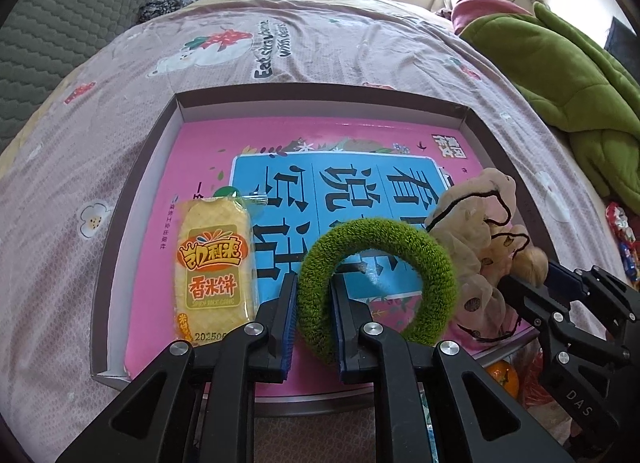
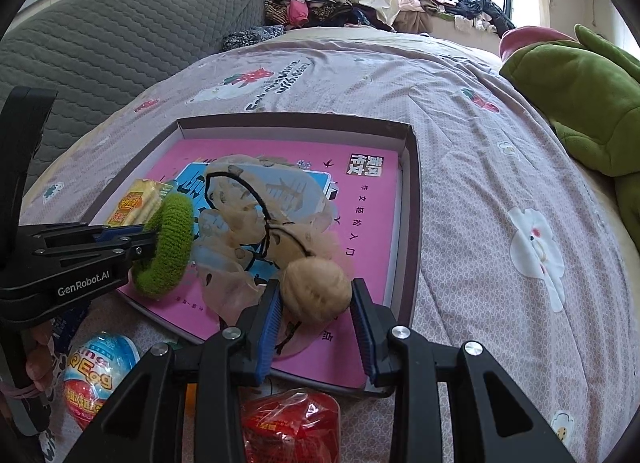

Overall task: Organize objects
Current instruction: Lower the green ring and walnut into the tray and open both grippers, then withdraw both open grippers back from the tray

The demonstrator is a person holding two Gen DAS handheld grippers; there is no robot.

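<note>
The left tongs (image 1: 314,303) are clenched on the near rim of a green scrunchie (image 1: 380,275), one pad inside the ring and one outside. The ring stands nearly on edge over the pink book (image 1: 208,167) lying in the shallow box (image 1: 320,97) on the bed (image 1: 120,103). It looks soft and very light, so it will squash and sag rather than slip; a pinch across the rim, as here, seems the sensible hold.

The right tongs (image 2: 316,315) flank a walnut (image 2: 316,291) at the box's 5 o'clock side, the left pad touching it, a slight gap at the right pad, so the grip may not be fully closed. The walnut is hard, round and likely to roll; it wants a hold across its widest part.

A beige gauzy scrunchie (image 2: 248,215) lies just behind it, floppy and easily snagged. A rice cake packet (image 1: 214,267) rests at the box's 8 o'clock, crisp and probably fragile.
</note>
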